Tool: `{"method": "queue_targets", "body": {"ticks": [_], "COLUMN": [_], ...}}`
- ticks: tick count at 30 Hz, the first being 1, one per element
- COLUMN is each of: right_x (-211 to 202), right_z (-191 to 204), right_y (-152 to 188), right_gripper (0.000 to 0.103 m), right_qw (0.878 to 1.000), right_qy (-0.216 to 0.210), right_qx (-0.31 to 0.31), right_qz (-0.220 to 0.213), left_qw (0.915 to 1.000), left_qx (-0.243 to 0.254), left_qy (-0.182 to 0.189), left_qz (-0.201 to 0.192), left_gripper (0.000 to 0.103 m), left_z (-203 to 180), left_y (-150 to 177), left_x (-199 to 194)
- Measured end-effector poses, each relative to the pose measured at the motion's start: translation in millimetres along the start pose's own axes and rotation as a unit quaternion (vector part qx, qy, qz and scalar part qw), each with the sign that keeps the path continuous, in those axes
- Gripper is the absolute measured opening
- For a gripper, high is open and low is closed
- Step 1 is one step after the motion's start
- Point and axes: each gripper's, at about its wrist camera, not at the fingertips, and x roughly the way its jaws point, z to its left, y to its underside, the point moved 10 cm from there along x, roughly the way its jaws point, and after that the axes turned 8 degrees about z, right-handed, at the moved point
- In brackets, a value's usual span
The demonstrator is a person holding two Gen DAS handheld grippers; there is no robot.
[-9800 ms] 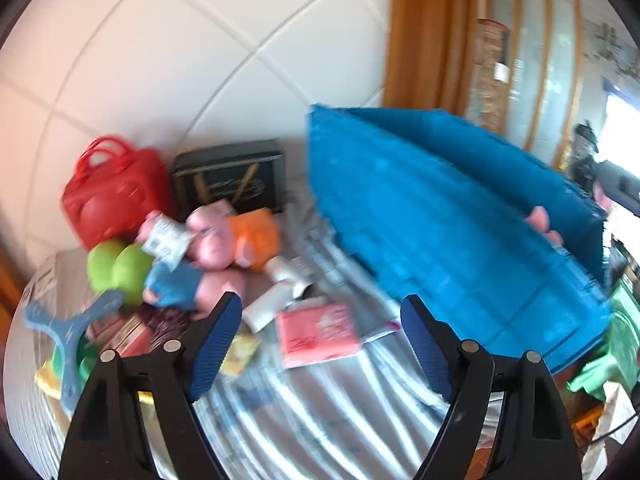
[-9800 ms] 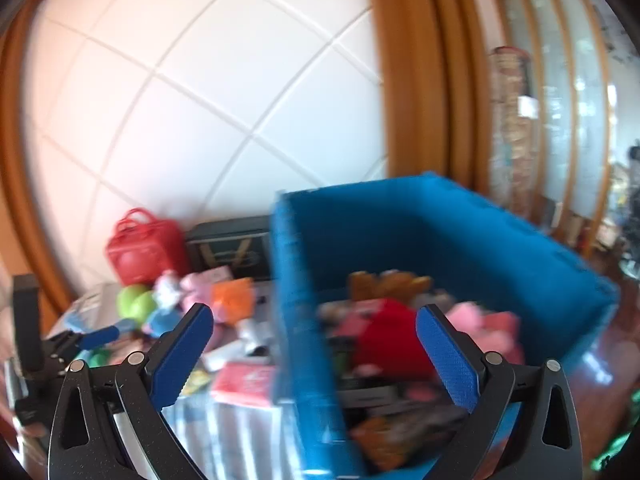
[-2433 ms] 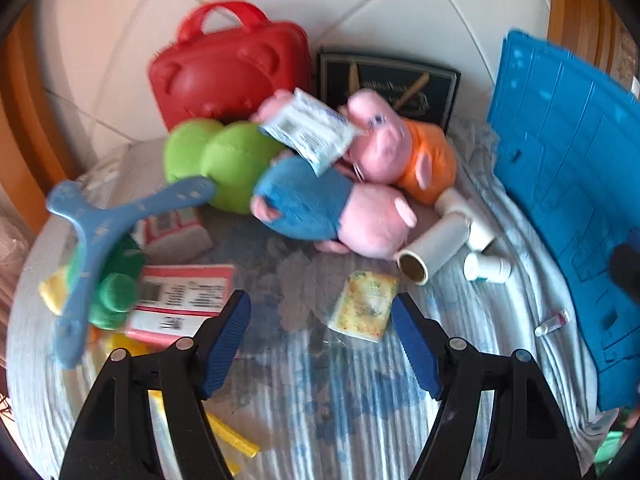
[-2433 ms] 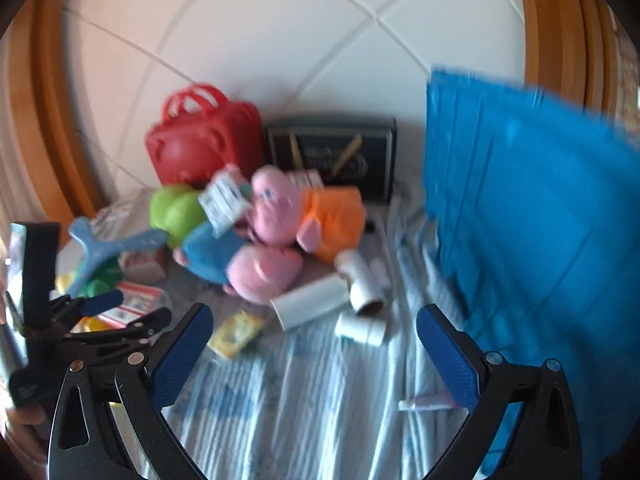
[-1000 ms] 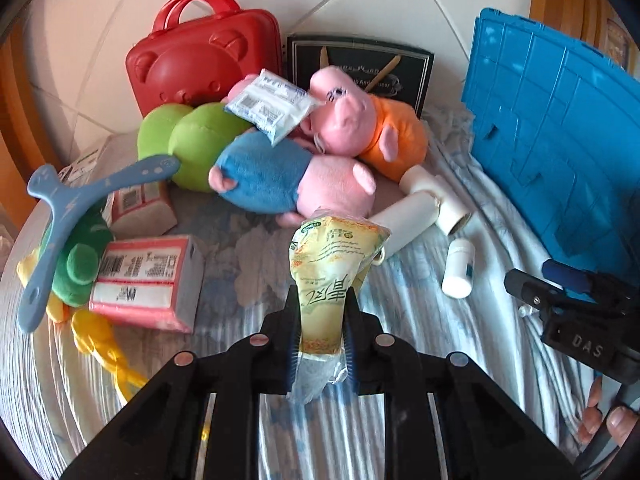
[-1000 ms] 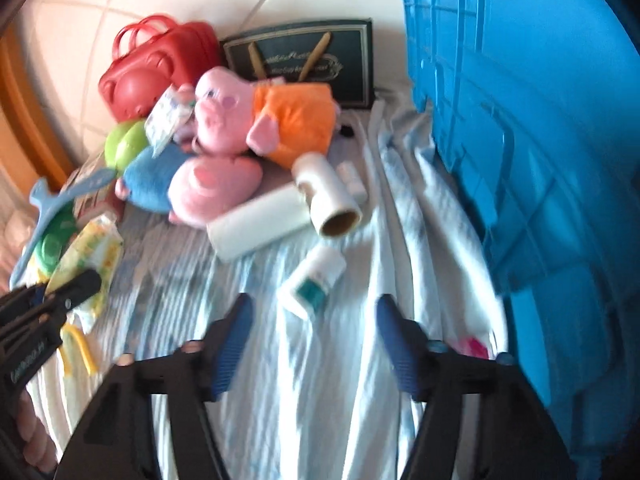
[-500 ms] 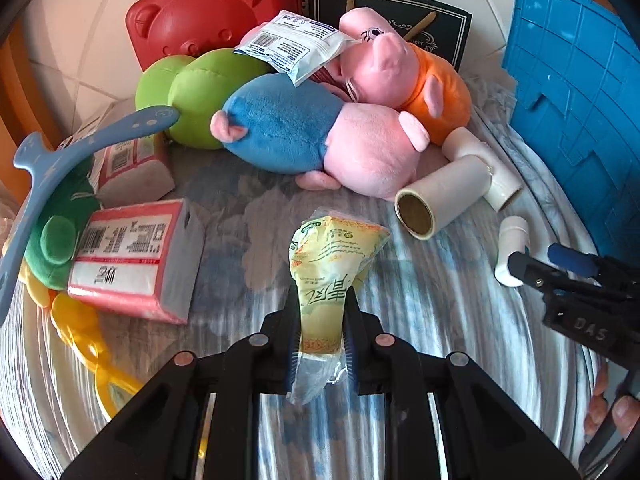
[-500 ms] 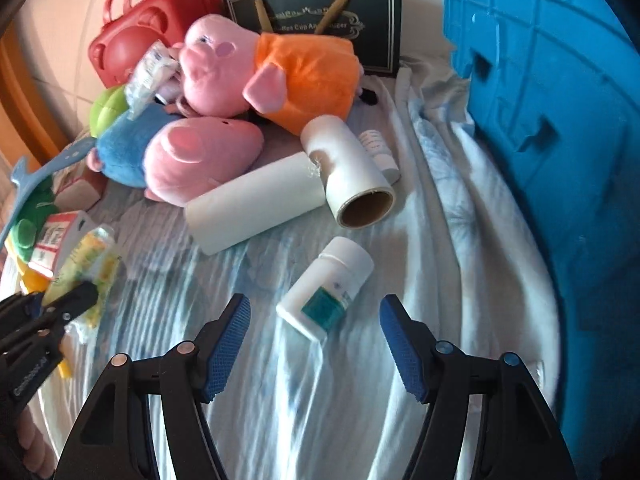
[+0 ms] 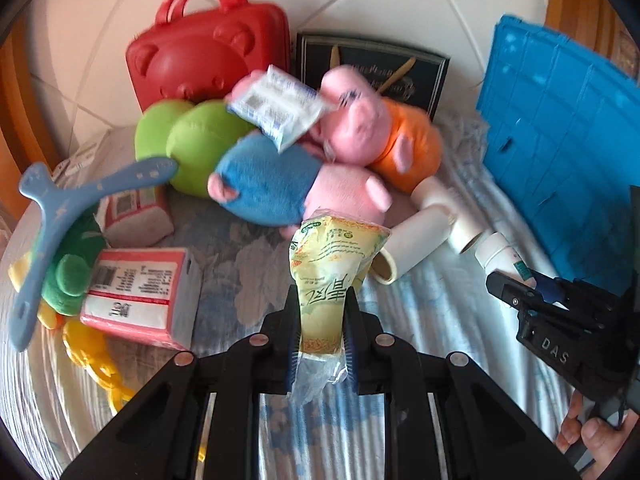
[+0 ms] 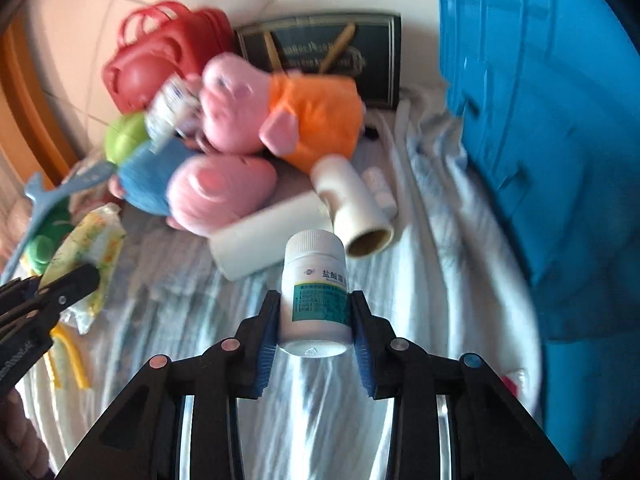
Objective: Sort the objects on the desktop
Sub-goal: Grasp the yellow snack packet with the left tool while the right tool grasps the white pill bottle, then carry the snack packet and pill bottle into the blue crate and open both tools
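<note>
White plastic pill bottle (image 10: 315, 289), rigid, light, likely slick; pinched mid-body in right gripper (image 10: 314, 322) above the striped cloth (image 10: 420, 300). Yellow snack packet (image 9: 332, 268), soft, crushable; left gripper (image 9: 322, 344) clamps its lower end. Blue crate (image 10: 540, 120) alongside.

The blue crate (image 10: 540, 120) is cut off at three o'clock; the red case (image 10: 160, 52) at eleven o'clock is motion-blurred, its detail unreadable.
</note>
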Motion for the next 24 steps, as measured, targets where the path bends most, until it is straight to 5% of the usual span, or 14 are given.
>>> {"method": "queue_targets", "body": {"ticks": [8,14,20,24], "right_x": [-152,-258,-339,-375], "right_z": [32,25,-30,-88], "right_y": [-18,-18,-19,-17], "right_gripper": [0.034,0.034,0.034,0.034], "right_qw": [0.99,0.974,0.959,0.948], "right_qy": [-0.008,-0.007,0.02,0.077], "right_qx": [-0.032,-0.035,-0.012,0.008], "right_qz": [-0.14,-0.226,-0.283,-0.308], "left_qw": [0.9935,0.9861,0.9719,0.9662], "left_qx": [0.017,0.04,0.088,0.114], "left_qy": [0.005,0.022,0.057,0.102], "left_qz": [-0.112,-0.159,-0.211,-0.207], "left_gripper": [0.018,0.018,0.018,0.018], "left_z": [-32,-78,-159,-225], "left_y": [-19,-36,-54,-58], "left_x": [-115,-184,-242,-264]}}
